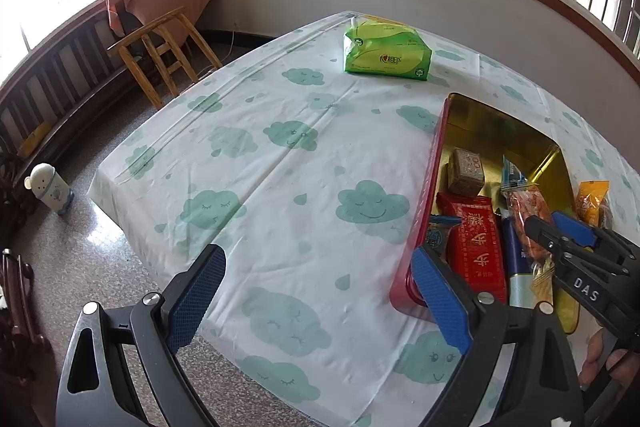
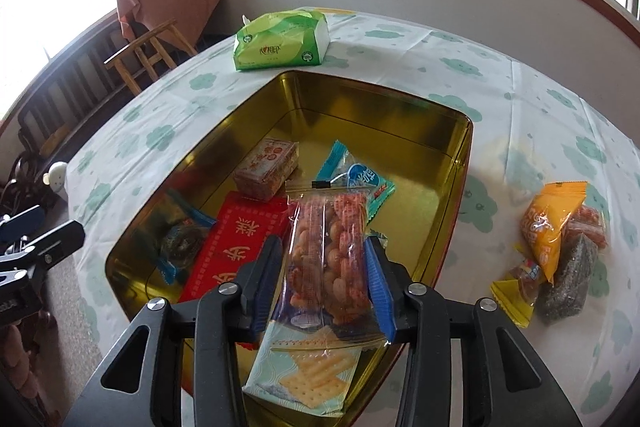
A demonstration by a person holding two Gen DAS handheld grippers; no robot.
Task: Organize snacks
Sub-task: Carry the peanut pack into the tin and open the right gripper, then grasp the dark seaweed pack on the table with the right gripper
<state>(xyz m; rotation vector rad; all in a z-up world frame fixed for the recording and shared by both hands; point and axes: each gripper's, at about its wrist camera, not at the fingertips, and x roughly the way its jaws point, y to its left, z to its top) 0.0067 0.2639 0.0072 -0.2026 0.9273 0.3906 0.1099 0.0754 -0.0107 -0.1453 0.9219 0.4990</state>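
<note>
Right wrist view: right gripper point(image 2: 324, 275) jaws flank the peanut packet point(image 2: 328, 251) over the gold tin point(image 2: 460, 163), pads seemingly just clear. Light, crinkly, slippery film; grip mid-body. Left gripper point(image 1: 316, 303) jaws open, empty, above desk point(image 1: 280, 187).

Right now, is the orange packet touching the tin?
Apart. The right wrist view shows a strip of bare tablecloth between the orange packet and the tin; the packet lies on the cloth outside the tin's right wall.
</note>
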